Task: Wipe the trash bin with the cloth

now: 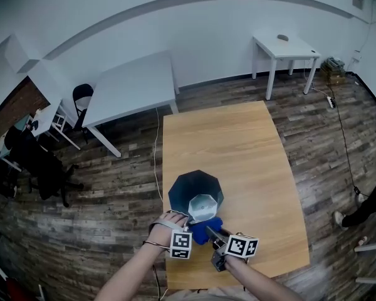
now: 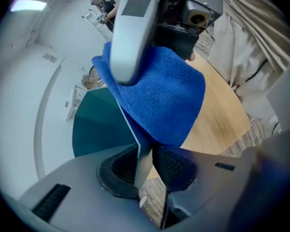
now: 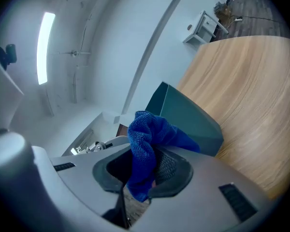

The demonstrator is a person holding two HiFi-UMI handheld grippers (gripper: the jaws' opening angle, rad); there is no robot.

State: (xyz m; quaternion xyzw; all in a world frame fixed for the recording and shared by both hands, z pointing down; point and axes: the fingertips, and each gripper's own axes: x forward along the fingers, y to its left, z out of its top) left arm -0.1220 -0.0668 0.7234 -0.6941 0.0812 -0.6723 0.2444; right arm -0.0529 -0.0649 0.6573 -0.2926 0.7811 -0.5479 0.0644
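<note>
A dark teal trash bin (image 1: 188,190) stands on the wooden table (image 1: 225,143) near its front edge, with a pale grey bottom showing inside. My left gripper (image 1: 188,222) comes down on the bin's near rim. In the left gripper view its jaws (image 2: 145,161) straddle the thin bin wall (image 2: 96,124), pads against it. A blue cloth (image 1: 205,229) hangs over that rim beside them. My right gripper (image 1: 212,232) is shut on the cloth (image 3: 147,134), which bunches out of its jaws (image 3: 145,178) just short of the bin (image 3: 188,117). One right finger (image 2: 130,37) lies on the cloth (image 2: 159,95).
Bare wooden tabletop (image 3: 251,91) stretches beyond the bin. A grey table (image 1: 135,86) and a black chair (image 1: 81,96) stand at the back left, a small white table (image 1: 285,49) at the back right. A person's legs (image 1: 363,209) show at the right edge.
</note>
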